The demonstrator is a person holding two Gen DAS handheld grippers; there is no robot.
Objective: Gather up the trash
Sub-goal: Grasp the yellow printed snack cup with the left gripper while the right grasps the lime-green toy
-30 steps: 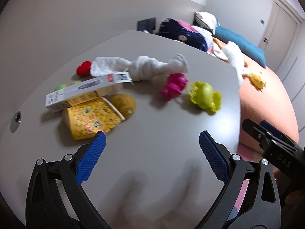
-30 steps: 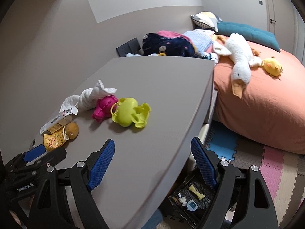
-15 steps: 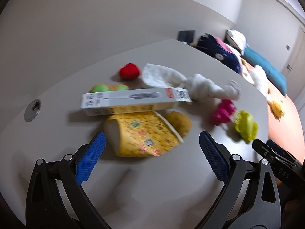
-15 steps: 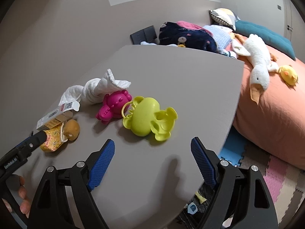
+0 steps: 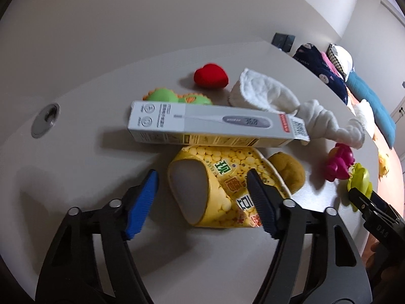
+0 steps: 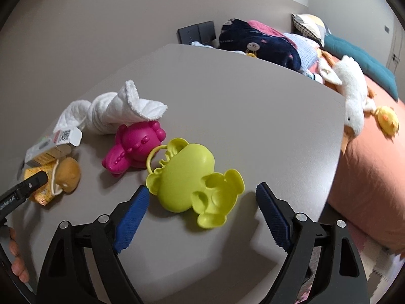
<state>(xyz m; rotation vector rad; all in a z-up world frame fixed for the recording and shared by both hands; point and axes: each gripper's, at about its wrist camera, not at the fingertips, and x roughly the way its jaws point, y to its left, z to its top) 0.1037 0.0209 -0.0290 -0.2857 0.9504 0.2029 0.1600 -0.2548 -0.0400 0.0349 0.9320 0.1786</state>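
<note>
A crushed yellow paper cup [image 5: 227,187] lies on its side on the grey table [image 5: 76,164], base toward me. My left gripper [image 5: 202,192] is open with its blue fingertips on either side of the cup's base, not touching. A grey thermometer box [image 5: 215,126] lies just behind the cup. My right gripper [image 6: 202,210] is open and empty, just in front of a lime-green plastic toy [image 6: 192,177]. The cup [image 6: 38,177] and box [image 6: 50,147] show at the left of the right wrist view.
A brown plush [image 5: 286,174], a white cloth [image 5: 278,101], a red heart [image 5: 210,76], a green toy [image 5: 167,96] and a magenta toy [image 6: 136,147] lie around. A cable hole [image 5: 45,119] is at left. A bed [image 6: 374,157] lies beyond the table's right edge.
My left gripper has swung left and come down close to the yellow cup, its jaws narrowing around it. My right gripper has moved forward toward the lime-green toy.
</note>
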